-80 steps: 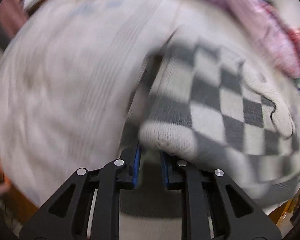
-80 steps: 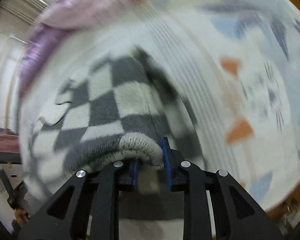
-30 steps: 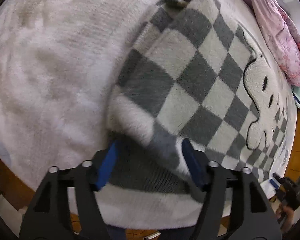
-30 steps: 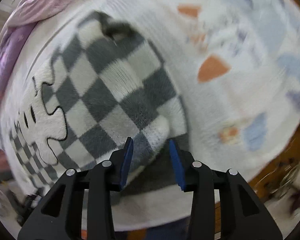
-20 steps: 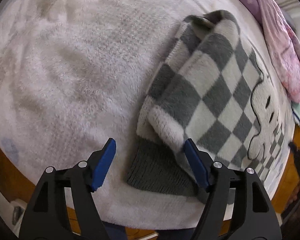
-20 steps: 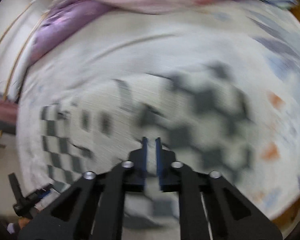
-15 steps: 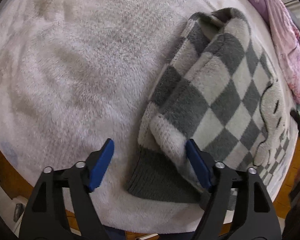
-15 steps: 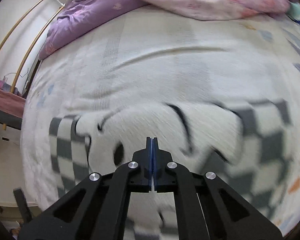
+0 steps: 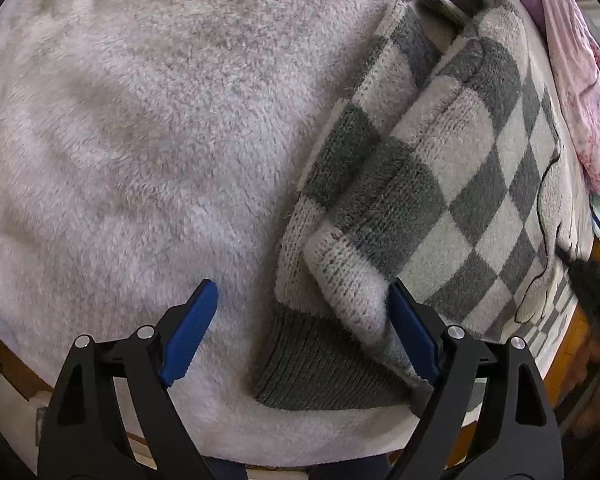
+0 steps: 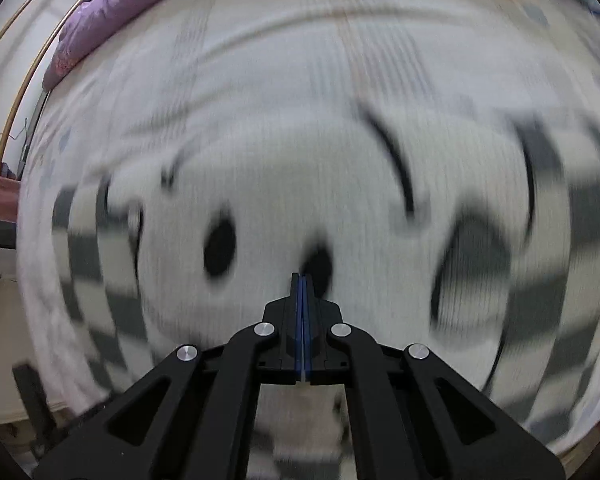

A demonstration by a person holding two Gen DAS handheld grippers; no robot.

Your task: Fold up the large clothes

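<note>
A grey-and-white checkered knit sweater (image 9: 452, 184) with a white cartoon face lies on a fluffy white blanket (image 9: 140, 140). In the left wrist view its folded sleeve cuff (image 9: 340, 280) and grey ribbed hem (image 9: 320, 368) lie between the blue pads of my left gripper (image 9: 300, 328). Those jaws are opening wide, and the pads do not press on the cloth. In the blurred right wrist view my right gripper (image 10: 302, 280) is shut with nothing in it. It hangs over the sweater's white face patch (image 10: 280, 184), close to one black eye.
A pink and purple quilt (image 9: 580, 92) is bunched at the far side of the bed; in the right wrist view the quilt (image 10: 112, 4) reaches the top left. The bed's wooden edge (image 9: 572, 344) runs at the lower right, with a blurred hand beside it.
My left gripper let go of the sleeve cuff, opened wider and sank toward the hem. My right gripper released its corner, shut empty, and swung across the sweater to the face patch.
</note>
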